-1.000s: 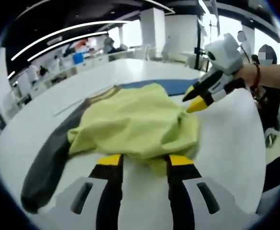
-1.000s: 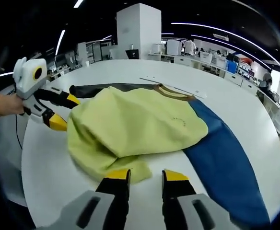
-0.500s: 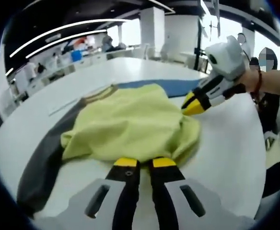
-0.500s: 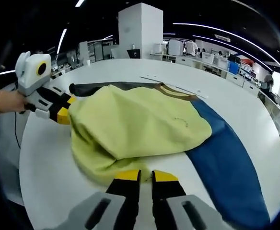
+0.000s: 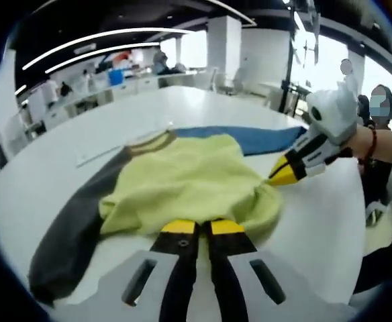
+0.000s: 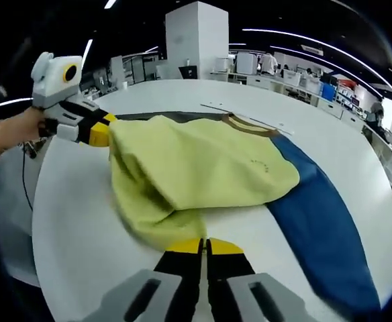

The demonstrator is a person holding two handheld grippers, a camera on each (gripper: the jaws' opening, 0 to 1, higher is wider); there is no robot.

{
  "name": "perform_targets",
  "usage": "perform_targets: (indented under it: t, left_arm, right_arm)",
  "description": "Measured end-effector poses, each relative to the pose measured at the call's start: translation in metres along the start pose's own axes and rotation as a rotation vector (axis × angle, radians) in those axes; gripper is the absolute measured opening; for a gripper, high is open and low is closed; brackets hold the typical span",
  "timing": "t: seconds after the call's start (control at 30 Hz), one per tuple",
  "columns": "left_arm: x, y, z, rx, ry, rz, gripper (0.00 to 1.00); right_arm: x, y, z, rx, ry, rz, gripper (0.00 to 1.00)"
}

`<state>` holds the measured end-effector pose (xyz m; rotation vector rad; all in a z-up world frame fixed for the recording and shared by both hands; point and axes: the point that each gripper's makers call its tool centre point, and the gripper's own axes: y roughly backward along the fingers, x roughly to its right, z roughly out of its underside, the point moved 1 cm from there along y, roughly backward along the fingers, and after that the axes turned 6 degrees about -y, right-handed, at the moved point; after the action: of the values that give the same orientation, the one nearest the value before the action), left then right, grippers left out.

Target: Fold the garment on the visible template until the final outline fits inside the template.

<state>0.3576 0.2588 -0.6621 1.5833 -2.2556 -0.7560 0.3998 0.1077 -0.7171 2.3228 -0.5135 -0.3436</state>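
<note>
We see the garment (image 5: 182, 184) lying on the round white table (image 5: 317, 221), a yellow-green body with one dark grey sleeve (image 5: 68, 245) and one blue sleeve (image 5: 250, 137); its body is bunched and partly doubled over itself, with a brownish collar (image 5: 149, 139) at the far edge. In the left gripper view, the left gripper (image 5: 196, 227) has its two yellow-tipped fingers pressed together on the near hem of the yellow fabric, pinching it; the grey sleeve trails away to the left of that view and the blue sleeve stretches behind the body toward the right. The right gripper (image 5: 282, 176) enters that view from the right, held in a person's hand (image 5: 364, 141), and its yellow tips meet the cloth at the garment's right edge.

In the right gripper view, the right gripper (image 6: 204, 247) also has its fingers closed tight on the near fold of the yellow cloth (image 6: 196, 178); the blue sleeve (image 6: 323, 228) runs off toward the lower right, the collar (image 6: 246, 125) sits at the far side, and the left gripper (image 6: 102, 133) comes in from the left, touching the fabric's far-left corner, with a hand (image 6: 18, 131) behind it. A thin pale strip (image 6: 250, 115) lies on the table beyond the collar; we cannot tell what it is. Office desks and ceiling lights fill the background.
</note>
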Motion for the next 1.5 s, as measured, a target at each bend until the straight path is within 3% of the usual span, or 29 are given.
perform_targets:
  t: [0.27,0.6,1.07,1.5]
  left_arm:
    - [0.003,-0.008,-0.017,0.002,-0.002,-0.008,0.02]
    - [0.014,-0.037,-0.038,-0.004,-0.006,-0.001,0.02]
    - [0.001,-0.077,-0.033,-0.060,-0.039,0.019,0.04]
    - [-0.001,-0.091,-0.021,-0.087,-0.090,0.030,0.08]
  right_arm:
    - [-0.006,0.010,0.009,-0.006,-0.024,0.012,0.00]
    - [-0.005,0.015,0.019,-0.014,-0.072,0.058,0.00]
    - [-0.006,0.016,0.021,-0.012,-0.109,0.080,0.00]
    - [-0.004,0.014,0.024,-0.023,-0.097,0.100,0.00]
